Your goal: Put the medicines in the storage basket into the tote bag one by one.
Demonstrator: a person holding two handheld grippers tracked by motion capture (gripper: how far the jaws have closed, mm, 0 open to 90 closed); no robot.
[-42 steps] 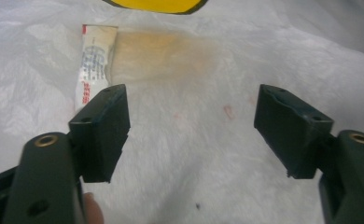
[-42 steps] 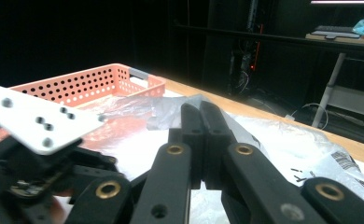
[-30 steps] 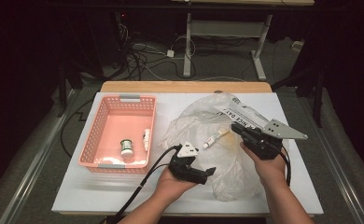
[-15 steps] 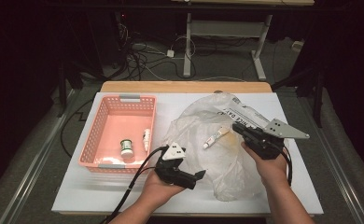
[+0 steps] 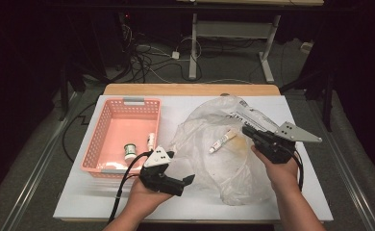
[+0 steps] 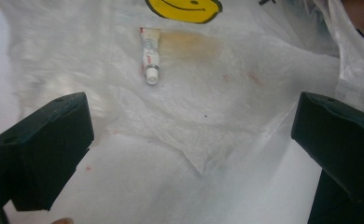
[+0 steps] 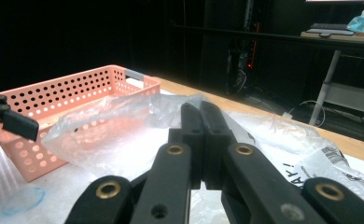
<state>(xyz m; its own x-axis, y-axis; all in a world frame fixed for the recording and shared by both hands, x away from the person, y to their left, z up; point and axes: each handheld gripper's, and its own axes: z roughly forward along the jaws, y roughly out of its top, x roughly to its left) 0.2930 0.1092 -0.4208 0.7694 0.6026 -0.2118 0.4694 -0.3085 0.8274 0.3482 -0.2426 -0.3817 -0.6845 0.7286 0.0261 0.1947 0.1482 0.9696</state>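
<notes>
Plastic: 1 bag (image 5: 224,154), 1 tube (image 5: 222,142), 1 basket (image 5: 109,126)

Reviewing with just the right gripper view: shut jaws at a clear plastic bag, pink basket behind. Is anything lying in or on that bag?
Observer: Yes, a small white tube lies near the middle of the plastic bag. I cannot tell whether it is under the film or on top of it.
Operator: What is the left gripper doing?
Observer: The left gripper hangs over the table at the bag's near-left edge, facing the tube. Its jaws have just been opening and stand wide, with nothing between them.
</notes>
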